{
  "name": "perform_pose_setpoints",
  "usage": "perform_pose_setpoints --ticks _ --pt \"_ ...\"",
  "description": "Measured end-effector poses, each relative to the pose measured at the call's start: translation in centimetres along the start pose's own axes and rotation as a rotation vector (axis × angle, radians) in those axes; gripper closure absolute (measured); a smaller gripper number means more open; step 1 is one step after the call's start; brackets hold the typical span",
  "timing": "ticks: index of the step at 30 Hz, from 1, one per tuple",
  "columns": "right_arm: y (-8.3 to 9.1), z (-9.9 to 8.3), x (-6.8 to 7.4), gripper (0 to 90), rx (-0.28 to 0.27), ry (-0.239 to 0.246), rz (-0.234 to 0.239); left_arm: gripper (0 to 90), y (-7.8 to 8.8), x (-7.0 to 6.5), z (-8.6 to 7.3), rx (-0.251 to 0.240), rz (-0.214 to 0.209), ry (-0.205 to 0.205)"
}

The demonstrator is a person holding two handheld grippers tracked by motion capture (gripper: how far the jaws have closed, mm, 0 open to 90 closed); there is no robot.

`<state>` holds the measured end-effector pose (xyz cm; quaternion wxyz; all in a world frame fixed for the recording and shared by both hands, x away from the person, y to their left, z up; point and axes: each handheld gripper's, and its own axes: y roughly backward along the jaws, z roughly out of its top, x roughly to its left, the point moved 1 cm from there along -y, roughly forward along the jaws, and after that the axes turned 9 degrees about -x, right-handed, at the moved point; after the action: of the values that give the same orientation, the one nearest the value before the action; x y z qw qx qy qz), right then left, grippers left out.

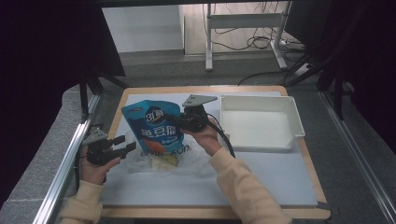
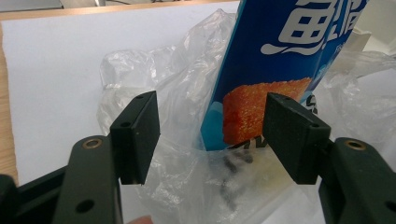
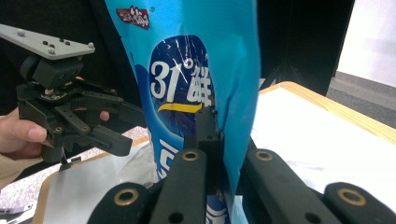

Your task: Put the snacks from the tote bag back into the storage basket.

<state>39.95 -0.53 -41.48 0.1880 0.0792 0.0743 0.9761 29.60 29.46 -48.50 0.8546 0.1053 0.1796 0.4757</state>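
A tall blue snack pouch with white lettering stands upright at the table's left of middle, its lower end inside a crumpled clear plastic bag. My right gripper is shut on the pouch's right edge; in the right gripper view the pouch rises between the closed jaws. My left gripper is open at the bag's left side. In the left gripper view its pads stand wide apart, with the bag and the pouch between and beyond them.
A white rectangular tray stands at the right rear of the white mat. Something pale yellow lies in the bag. The wooden table edge runs along the front. Black curtains hang on both sides.
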Motion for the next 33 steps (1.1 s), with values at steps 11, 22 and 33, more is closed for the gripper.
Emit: perform_pose_setpoints --ticks 11,22,33 --pt "-0.2 0.0 0.5 88.4 -0.031 -0.039 0.0 37.0 0.0 0.1 -0.1 0.004 0.001 -0.001" --pt "-0.3 -0.1 0.7 88.5 -0.063 -0.087 0.004 36.9 -0.1 0.1 -0.1 0.007 -0.001 0.0" --pt "-0.5 0.0 1.1 88.6 -0.104 -0.111 0.039 36.8 -0.1 0.3 -0.2 0.009 0.002 0.003"
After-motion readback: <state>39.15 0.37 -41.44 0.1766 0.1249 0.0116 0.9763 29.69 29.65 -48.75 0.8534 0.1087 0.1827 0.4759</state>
